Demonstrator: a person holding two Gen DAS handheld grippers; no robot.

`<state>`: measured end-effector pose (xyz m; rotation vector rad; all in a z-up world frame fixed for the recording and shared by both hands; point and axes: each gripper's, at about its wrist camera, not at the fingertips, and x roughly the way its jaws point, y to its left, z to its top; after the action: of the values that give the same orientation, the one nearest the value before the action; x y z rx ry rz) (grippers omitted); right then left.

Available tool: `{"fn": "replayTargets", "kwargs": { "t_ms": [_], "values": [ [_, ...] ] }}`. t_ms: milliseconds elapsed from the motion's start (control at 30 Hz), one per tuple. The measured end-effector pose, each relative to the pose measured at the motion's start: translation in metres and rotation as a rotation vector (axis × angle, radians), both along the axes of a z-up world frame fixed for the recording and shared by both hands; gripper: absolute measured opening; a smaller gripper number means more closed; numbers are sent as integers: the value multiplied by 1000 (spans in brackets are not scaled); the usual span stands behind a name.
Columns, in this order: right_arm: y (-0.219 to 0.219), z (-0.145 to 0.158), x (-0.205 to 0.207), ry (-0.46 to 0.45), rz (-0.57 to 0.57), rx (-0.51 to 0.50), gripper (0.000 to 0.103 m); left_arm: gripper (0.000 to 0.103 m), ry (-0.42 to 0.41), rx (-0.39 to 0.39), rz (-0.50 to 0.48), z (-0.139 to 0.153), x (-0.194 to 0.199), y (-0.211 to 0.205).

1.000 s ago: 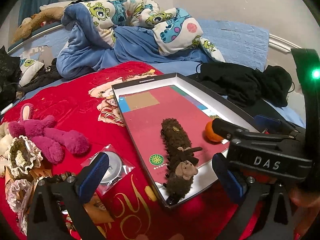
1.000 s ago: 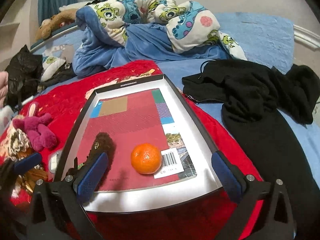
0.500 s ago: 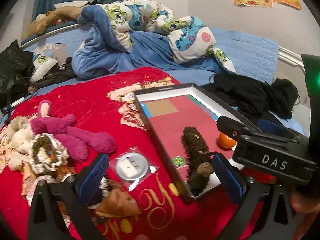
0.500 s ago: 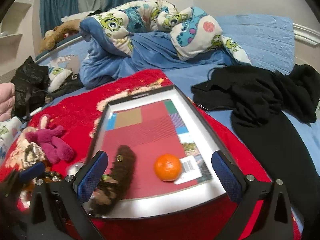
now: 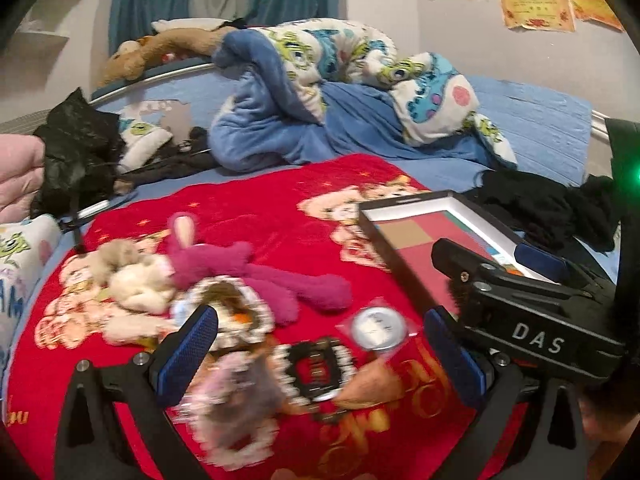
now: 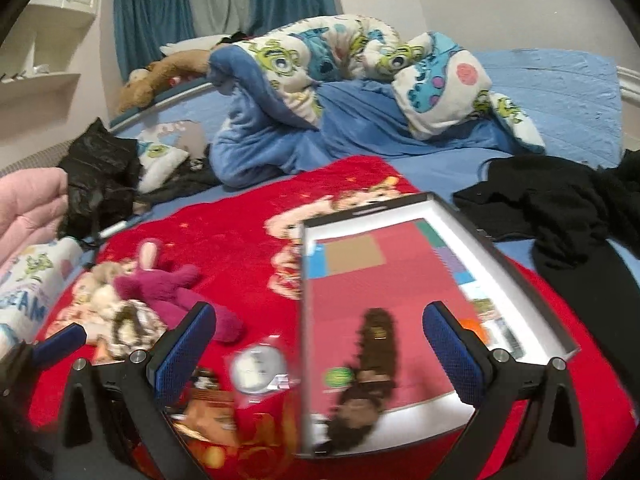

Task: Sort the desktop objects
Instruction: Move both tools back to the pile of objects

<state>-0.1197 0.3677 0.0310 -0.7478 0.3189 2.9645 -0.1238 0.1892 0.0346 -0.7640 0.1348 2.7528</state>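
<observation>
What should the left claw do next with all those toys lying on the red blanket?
Probably lower the left claw onto the black beaded square thing right beneath it. The claw is open and empty, that item sits between its fingers, and the box already holds the brown plush and an orange. The view is blurred, so this is a guess.
</observation>
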Motion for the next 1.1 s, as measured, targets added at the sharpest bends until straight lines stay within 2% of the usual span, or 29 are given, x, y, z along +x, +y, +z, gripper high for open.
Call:
{"fn": "replayTargets", "kwargs": {
  "t_ms": [233, 500, 600, 733, 1100],
  "values": [
    [-52, 8, -4, 31, 107, -27, 103, 103, 34, -12, 105, 15, 9, -67],
    [-81, 10, -7, 44, 163, -52, 103, 103, 22, 57, 184, 16, 12, -128],
    [-86, 11, -8, 46, 172, -53, 103, 103, 5, 61, 191, 10, 13, -139],
    [-93, 8, -10, 36, 187, -29, 103, 103, 0, 26, 188, 1, 18, -146],
    [-111, -3, -14, -11, 275, -44, 103, 103, -80, 59, 179, -31, 11, -163]
  ]
}}
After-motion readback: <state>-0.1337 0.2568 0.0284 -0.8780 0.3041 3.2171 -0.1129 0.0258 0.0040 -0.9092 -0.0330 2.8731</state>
